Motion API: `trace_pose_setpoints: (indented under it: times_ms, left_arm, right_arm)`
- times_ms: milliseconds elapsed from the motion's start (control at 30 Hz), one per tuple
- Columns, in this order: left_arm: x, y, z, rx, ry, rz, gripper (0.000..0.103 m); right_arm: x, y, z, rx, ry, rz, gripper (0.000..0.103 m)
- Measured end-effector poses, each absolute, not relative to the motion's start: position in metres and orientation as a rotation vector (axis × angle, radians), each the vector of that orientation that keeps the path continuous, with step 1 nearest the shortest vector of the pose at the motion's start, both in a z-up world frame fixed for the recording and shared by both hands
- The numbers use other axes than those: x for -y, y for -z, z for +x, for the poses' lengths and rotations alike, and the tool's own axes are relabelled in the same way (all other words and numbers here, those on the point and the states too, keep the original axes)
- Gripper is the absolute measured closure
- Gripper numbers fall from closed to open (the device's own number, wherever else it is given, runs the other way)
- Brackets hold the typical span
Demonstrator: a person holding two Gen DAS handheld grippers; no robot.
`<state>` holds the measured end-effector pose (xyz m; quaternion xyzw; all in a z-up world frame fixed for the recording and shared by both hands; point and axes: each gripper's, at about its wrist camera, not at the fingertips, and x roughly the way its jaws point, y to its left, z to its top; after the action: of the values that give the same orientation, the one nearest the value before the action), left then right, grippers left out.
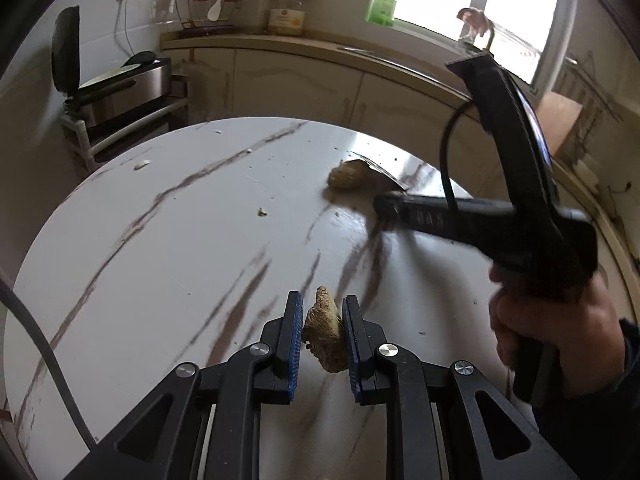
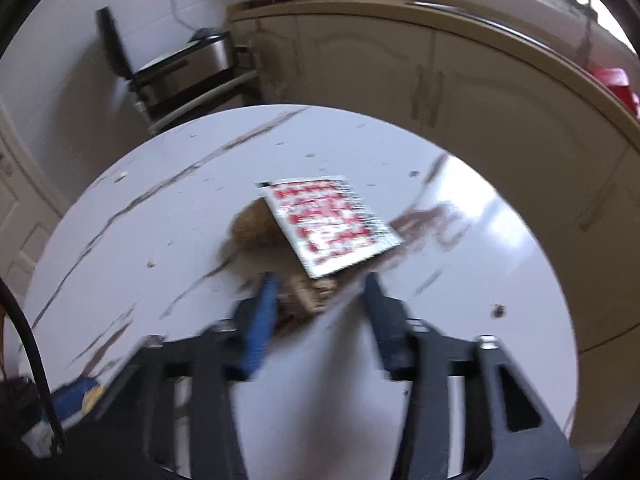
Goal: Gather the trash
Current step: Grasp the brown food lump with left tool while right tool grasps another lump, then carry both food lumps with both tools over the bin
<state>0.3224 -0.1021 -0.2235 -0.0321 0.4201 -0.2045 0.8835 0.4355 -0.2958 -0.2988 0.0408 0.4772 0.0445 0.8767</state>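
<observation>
My left gripper [image 1: 322,308] is shut on a brown ginger-like scrap [image 1: 325,330] and holds it over the round white marble table [image 1: 160,260]. My right gripper [image 2: 322,288] is open, its fingers either side of a red and white foil packet [image 2: 328,222] that lies on a brown lump [image 2: 250,226]. Another brown scrap [image 2: 310,296] lies between the right fingers, under the packet's near edge. In the left wrist view the right gripper [image 1: 384,206] reaches toward the same lump [image 1: 350,174] and packet [image 1: 380,172]. The right wrist view is blurred.
Small crumbs [image 1: 262,212] and a pale scrap [image 1: 142,165] lie on the table. Cream kitchen cabinets [image 1: 300,80] curve behind it, with a steel appliance on a rack [image 1: 120,92] at left. A blue item [image 2: 76,398] sits at the table's near left edge.
</observation>
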Motion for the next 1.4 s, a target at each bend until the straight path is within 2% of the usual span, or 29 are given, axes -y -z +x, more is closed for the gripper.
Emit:
trace_pose_setpoints:
  times_ms: [367, 733, 933, 1167, 1400]
  left_arm:
    - [0.123, 0.205, 0.309, -0.845, 0.464, -0.038, 0.087]
    - [0.226, 0.179, 0.284, -0.786, 0.63, 0.079, 0.087]
    - [0.298, 0.172, 0.268, -0.77, 0.765, 0.134, 0.087]
    - [0.381, 0.189, 0.264, -0.821, 0.907, 0.209, 0.087]
    - [0.449, 0.234, 0.287, -0.935, 0.95, 0.326, 0.087]
  right_arm:
    - [0.321, 0.283, 0.383, -0.948, -0.13, 0.171, 0.078]
    - [0.421, 0.23, 0.281, -0.813, -0.035, 0.322, 0.078]
    - [0.482, 0.22, 0.22, -0.762, 0.077, 0.388, 0.078]
    - [0.555, 0.263, 0.164, -0.807, 0.215, 0.498, 0.078]
    - [0.61, 0.347, 0.155, -0.937, 0.274, 0.646, 0.078]
